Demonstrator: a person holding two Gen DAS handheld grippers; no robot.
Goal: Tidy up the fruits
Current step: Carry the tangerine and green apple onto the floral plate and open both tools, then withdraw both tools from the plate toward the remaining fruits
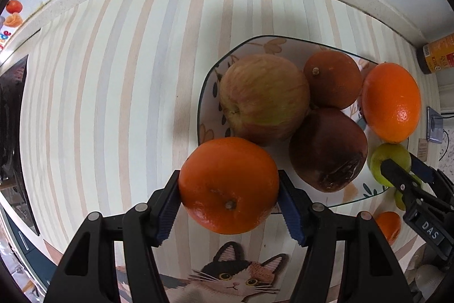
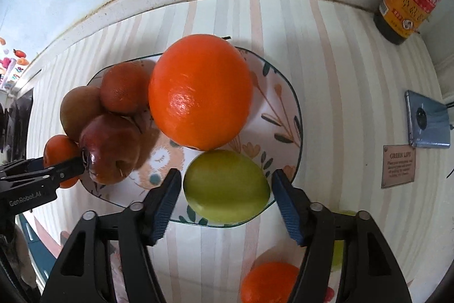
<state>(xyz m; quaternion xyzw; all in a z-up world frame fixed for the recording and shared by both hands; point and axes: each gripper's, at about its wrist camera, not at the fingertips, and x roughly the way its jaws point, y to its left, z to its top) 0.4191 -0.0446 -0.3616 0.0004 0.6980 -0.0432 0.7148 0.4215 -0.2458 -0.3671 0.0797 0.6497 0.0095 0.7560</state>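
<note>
Striped mat (image 1: 113, 75) on counter w/ speckled back edge. Left gripper (image 1: 229, 198): jaws clamped on small orange (image 1: 228, 185), held just off near-left rim of plate (image 2: 286, 93). Right gripper (image 2: 227, 198): jaws apart, green fruit (image 2: 225, 185) between pads, gaps both sides, fruit resting on plate's near rim. Ahead of it: large orange (image 2: 200, 91); dark apple (image 2: 110, 149) to its left.

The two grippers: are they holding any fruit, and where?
The left gripper pinches an orange by its two sides. The right gripper holds nothing; its jaws stand open around a green apple.
</note>
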